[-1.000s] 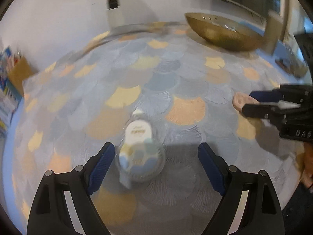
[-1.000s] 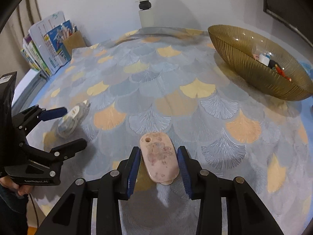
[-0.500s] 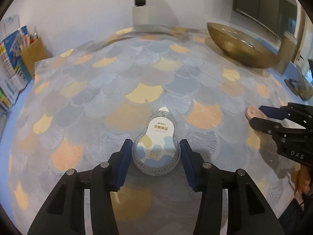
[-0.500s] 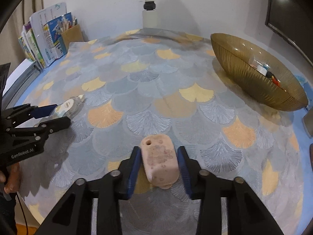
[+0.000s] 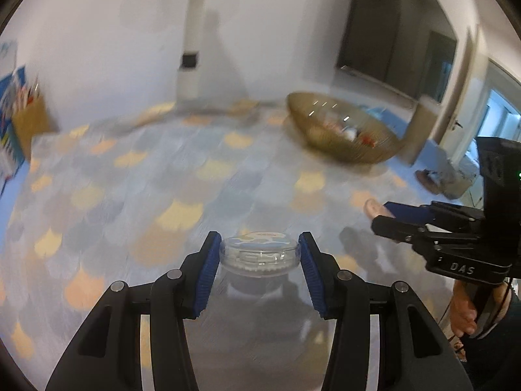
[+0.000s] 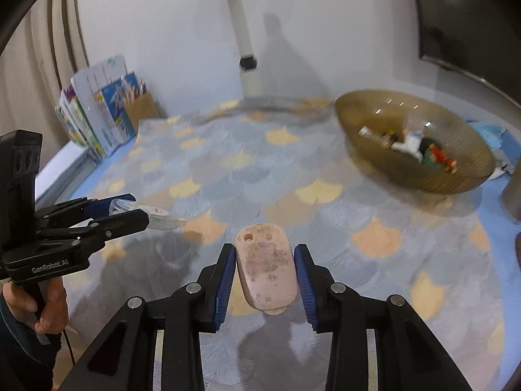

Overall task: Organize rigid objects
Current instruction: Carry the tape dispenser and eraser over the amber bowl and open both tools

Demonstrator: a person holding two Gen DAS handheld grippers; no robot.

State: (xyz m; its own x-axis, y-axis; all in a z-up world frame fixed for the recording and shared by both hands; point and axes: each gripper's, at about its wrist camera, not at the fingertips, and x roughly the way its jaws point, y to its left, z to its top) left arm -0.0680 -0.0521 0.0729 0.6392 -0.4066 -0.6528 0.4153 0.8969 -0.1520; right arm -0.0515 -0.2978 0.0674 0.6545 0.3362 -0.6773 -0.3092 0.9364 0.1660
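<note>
Both pickups done: left gripper (image 5: 259, 254) clamped on clear case (image 5: 259, 253), right gripper (image 6: 264, 268) clamped on pink slab (image 6: 265, 270), both held above cloth (image 6: 228, 163). Left, by judgement: carrying to bowl (image 6: 456, 182), already holding small items, and releasing.

Right gripper (image 6: 264, 265) closed on a pink block (image 6: 265, 268), blue pads (image 6: 224, 273) pressing both sides, hole end pointing away, raised over the scale-patterned cloth (image 6: 293, 202). Left gripper (image 6: 130, 213) at far left, clamped on a clear case (image 6: 153, 216), also off the cloth. Amber bowl (image 6: 456, 185) of small items at upper right, books (image 6: 97, 114) by the wall at upper left.
</note>
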